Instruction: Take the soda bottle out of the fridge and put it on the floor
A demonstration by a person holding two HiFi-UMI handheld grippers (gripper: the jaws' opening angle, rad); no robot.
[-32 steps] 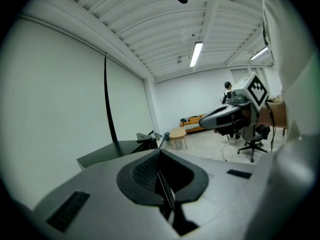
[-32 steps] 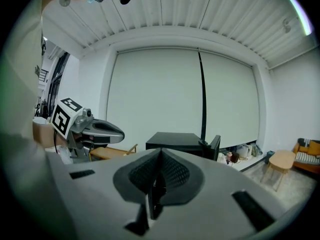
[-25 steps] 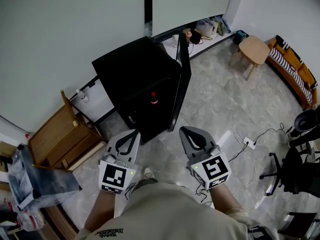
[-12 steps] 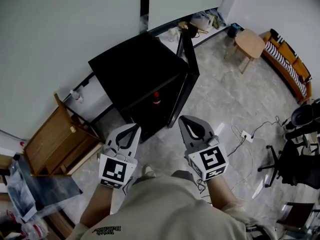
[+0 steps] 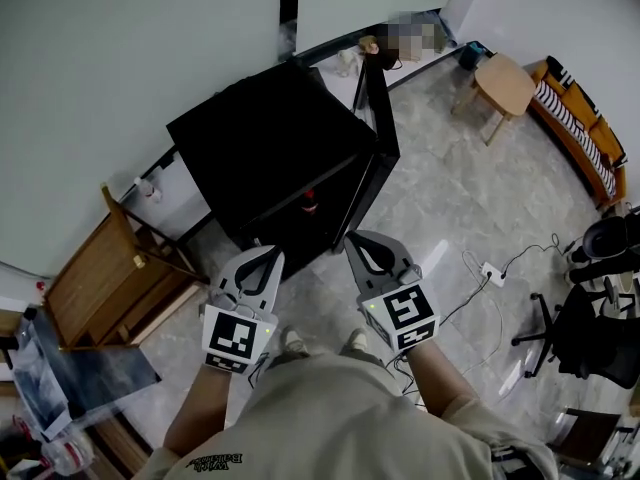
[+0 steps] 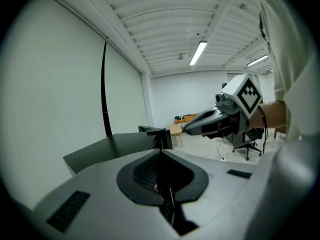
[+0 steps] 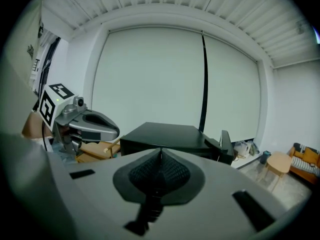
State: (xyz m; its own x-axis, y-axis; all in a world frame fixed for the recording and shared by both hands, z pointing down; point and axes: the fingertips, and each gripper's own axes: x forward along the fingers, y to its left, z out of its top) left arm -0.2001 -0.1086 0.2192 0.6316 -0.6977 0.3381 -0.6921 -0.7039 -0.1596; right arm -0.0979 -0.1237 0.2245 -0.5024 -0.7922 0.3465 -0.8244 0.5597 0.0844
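A black fridge (image 5: 270, 143) stands against the wall with its door (image 5: 373, 118) swung open to the right. Inside, low in the dark opening, stands the soda bottle (image 5: 310, 204) with a red cap and label. My left gripper (image 5: 268, 254) is shut and empty, just short of the fridge's lower front. My right gripper (image 5: 351, 238) is also shut and empty, near the bottom edge of the door. In the left gripper view the closed jaws meet before the fridge (image 6: 107, 146). The right gripper view shows its closed jaws under the fridge top (image 7: 165, 133).
A wooden crate (image 5: 115, 273) lies left of the fridge. A power strip with cables (image 5: 490, 271) lies on the tiled floor at right, near an office chair (image 5: 590, 328). A small wooden stool (image 5: 505, 78) and a bench (image 5: 580, 128) stand farther back. My shoes (image 5: 291, 341) show below.
Both grippers have moved forward and a little down, closer to the fridge's open front. Both stay shut and empty. The bottle has not moved inside the fridge.
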